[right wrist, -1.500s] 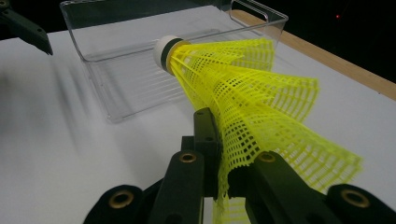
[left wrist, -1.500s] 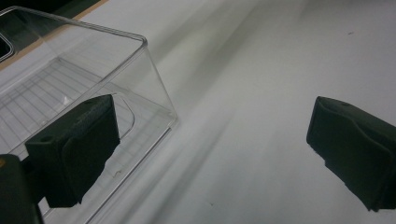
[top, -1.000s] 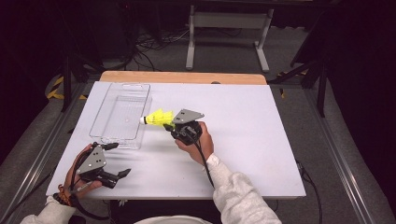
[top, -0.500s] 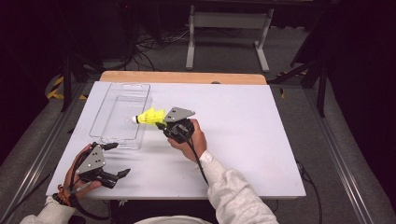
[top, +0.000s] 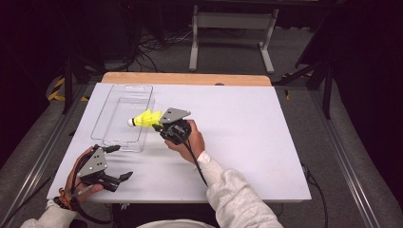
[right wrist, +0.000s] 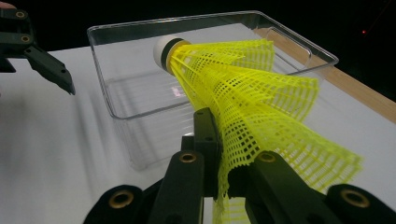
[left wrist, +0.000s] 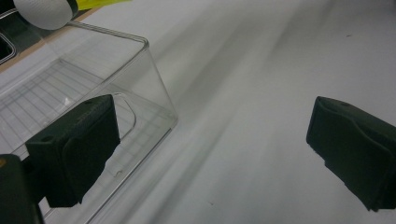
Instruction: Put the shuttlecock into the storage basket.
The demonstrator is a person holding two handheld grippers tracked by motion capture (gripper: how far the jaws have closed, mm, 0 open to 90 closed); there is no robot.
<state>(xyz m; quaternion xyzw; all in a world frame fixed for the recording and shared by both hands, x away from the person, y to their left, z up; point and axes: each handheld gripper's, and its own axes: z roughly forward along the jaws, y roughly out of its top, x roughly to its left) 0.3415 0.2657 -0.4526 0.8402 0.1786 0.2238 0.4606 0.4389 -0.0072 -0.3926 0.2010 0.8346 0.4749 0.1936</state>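
Observation:
A yellow shuttlecock (top: 145,118) with a white cork tip hangs over the right edge of a clear plastic tray (top: 107,116), cork pointing left. My right gripper (top: 161,125) is shut on its mesh skirt. In the right gripper view the shuttlecock (right wrist: 243,98) is pinched between the jaws, and the tray (right wrist: 140,107) lies just beyond it. My left gripper (top: 119,161) rests near the table's front left corner, open, nothing between its fingers (left wrist: 77,149). The left gripper view shows the tray's near corner (left wrist: 154,84) and the cork (left wrist: 44,11) at top left.
The white table (top: 266,133) has a wooden strip (top: 190,79) along its far edge. Beyond it are a grey stand (top: 230,28) and cables on the dark floor. The left gripper's fingers (right wrist: 42,60) show at the upper left of the right gripper view.
My right gripper has carried the shuttlecock leftward, from beside the tray to over its right edge. The left gripper has stayed put.

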